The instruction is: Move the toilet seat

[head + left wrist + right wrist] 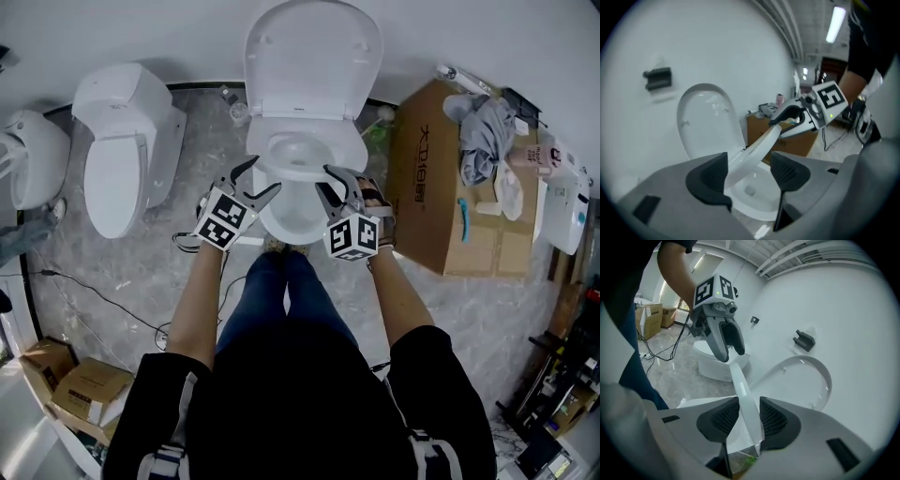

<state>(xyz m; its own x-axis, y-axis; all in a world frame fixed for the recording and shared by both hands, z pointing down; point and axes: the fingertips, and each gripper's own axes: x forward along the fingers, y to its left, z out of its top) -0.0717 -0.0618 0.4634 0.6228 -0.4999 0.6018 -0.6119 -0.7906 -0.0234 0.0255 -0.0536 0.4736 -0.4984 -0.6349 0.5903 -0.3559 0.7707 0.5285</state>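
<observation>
To me the toilet seat (740, 385) looks smooth, glossy white, probably plastic, as does the lid (312, 56) behind it. On my right gripper (743, 416) the fingers (717, 420) are matt grey plastic with ribbed black pads. Around the toilet (292, 217) the floor (141, 272) is polished, grey-marbled stone. Right of the toilet, a matt brown cardboard box (427, 197) carries crumpled grey cloth (483, 141).

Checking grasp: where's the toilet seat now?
Head view centre, over the bowl, below the raised lid. The right gripper clamps the toilet seat; the left gripper straddles its other side, jaws open.
</observation>
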